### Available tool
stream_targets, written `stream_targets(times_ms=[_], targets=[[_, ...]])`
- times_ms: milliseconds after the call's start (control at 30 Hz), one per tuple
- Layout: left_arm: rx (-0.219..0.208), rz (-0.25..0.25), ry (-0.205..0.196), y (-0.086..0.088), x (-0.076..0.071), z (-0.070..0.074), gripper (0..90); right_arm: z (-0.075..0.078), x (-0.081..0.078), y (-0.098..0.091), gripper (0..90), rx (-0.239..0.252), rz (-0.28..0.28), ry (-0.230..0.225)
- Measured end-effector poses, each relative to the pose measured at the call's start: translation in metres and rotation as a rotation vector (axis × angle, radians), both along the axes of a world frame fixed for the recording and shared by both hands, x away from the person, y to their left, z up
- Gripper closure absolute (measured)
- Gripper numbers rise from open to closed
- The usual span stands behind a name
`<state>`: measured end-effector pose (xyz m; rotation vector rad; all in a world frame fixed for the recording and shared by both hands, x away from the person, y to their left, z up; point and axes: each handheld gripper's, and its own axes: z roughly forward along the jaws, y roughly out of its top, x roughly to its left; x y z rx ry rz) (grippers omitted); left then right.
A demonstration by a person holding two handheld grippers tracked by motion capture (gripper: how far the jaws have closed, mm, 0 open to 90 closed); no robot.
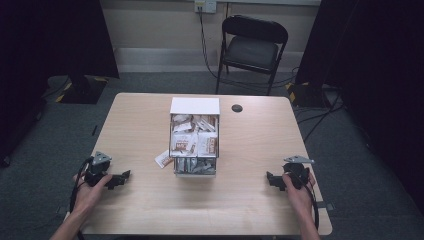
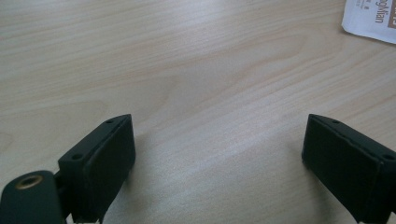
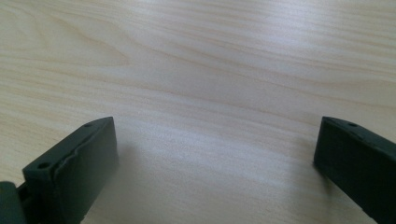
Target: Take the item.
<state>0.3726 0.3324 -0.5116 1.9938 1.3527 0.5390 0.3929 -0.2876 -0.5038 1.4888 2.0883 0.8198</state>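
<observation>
Where the pale wood-grain table (image 1: 135,120) stands on grey carpet (image 1: 150,82), we see a clear drawer box (image 1: 195,142) with a white top at its middle, its drawer pulled toward the person and packed with small sachets. One loose sachet (image 1: 163,159) lies flat on the tabletop, touching the box's left front corner; its white corner also shows at the upper right of the left gripper view (image 2: 371,18). A dark round grommet (image 1: 237,108) sits in the table just right of the box.

We find the left gripper (image 1: 120,179) resting low at the table's near left, pointing toward the box, jaws spread wide with only bare wood between them. The right gripper (image 1: 272,179) rests at the near right, well apart from the box, its jaws likewise released and empty.

Behind the table a black folding chair (image 1: 252,47) stands against a cream wall (image 1: 160,25), with cables trailing from a wall socket (image 1: 205,5). Black curtains (image 1: 50,35) hang at both sides.
</observation>
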Motion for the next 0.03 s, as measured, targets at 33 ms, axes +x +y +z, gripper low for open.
stream_targets(times_ms=[33], targets=[[0.000, 0.001, 0.000, -0.0001, -0.0001, 0.0000, 9.3, 0.0000, 0.0000, 0.0000, 0.0, 0.000, 0.000, 0.000]])
